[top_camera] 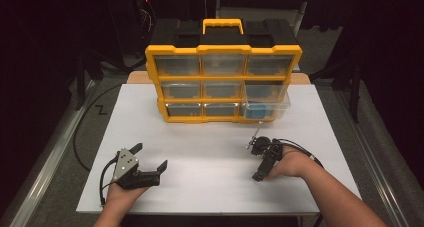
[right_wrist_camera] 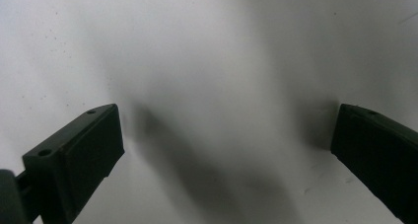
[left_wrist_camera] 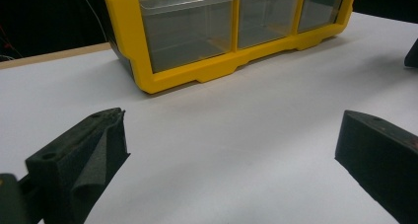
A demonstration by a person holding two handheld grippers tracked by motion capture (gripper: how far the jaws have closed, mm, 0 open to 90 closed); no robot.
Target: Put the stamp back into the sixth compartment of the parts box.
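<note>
The left gripper (top_camera: 150,156) rests low over the white table (top_camera: 210,187), held in the person's left hand (top_camera: 120,194), with its jaws spread wide and nothing between them. In the left gripper view its two black jaws frame bare white surface, and ahead of them, slightly to the left, stands the yellow organizer (left_wrist_camera: 197,76), its bottom row of clear drawers facing the gripper.

The right gripper (top_camera: 258,159) is held in the right hand (top_camera: 292,164), tipped down toward the tabletop, its jaws also wide apart and empty. In the right gripper view the jaws point at plain white table (right_wrist_camera: 207,61) with soft shadows under them.

Beyond the right gripper, the organizer's bottom right drawer (top_camera: 265,109) is pulled partly out, and a blue object (top_camera: 257,111) lies inside it. The organizer (top_camera: 222,82) stands upright at the far side of the table, well apart from both grippers, its yellow handle (top_camera: 222,26) on top.
</note>
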